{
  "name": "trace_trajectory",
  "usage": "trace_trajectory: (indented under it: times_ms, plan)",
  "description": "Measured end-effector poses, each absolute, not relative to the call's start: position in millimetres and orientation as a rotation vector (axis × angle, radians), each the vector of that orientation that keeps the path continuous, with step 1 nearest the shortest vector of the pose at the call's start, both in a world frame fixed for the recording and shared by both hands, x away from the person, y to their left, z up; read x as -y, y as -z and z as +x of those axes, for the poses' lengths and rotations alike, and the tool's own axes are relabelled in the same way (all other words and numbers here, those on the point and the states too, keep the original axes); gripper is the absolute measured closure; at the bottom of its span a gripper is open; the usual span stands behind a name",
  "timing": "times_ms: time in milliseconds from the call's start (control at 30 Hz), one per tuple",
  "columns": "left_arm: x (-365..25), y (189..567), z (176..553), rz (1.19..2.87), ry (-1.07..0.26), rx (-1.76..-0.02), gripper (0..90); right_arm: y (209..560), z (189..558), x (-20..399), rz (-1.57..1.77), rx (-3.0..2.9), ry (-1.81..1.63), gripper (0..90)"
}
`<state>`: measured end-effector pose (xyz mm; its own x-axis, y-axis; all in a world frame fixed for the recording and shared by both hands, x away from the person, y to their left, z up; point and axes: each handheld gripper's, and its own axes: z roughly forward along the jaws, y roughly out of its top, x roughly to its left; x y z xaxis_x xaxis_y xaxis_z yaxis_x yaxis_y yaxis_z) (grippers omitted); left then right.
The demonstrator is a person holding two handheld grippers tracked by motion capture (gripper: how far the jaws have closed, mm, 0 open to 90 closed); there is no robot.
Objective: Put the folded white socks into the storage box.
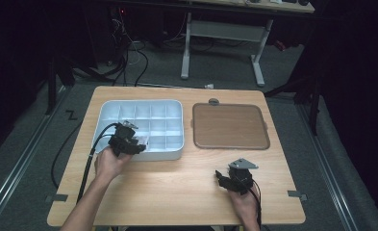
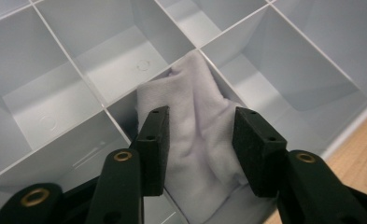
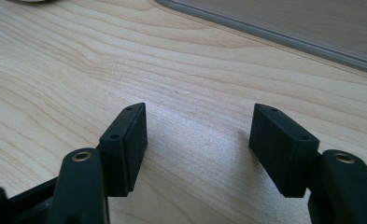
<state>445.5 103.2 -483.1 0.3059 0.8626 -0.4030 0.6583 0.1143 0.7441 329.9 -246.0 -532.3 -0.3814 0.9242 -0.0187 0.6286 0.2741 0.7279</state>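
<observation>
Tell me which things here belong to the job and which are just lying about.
In the job: left claw, open; pale cloth between its jaws; compartment tray.
Lying about: brown mat; right claw, open over bare table.

The pale cloth runs off the bottom edge, its lower part hidden behind the left gripper.

Pale lilac-white cloth, soft, folded and creased, lies bunched in one compartment of light grey divided tray, one end riding up over cell corner. In high view, compartment seems to sit on tray's near row, left of middle.
</observation>
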Motion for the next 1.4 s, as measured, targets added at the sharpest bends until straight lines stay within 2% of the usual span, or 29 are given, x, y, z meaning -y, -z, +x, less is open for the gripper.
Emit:
trace_trajectory:
  times_ms: [300, 667, 1400]
  plan:
    - [-98.1, 493.0, 447.2, 1.645, -0.315, -1.4, 62.0, 532.3, 329.9, 246.0, 1.397, -2.107, -0.894, 37.3]
    - [-108.5, 480.1, 438.6, 1.557, -0.309, -1.371, 51.9, 532.2, 329.8, 245.9, 1.399, -2.107, -0.893, 37.3]
    - [-141.4, 438.6, 416.3, 1.344, -0.305, -1.317, 46.9, 532.2, 329.7, 245.9, 1.399, -2.107, -0.893, 37.3]
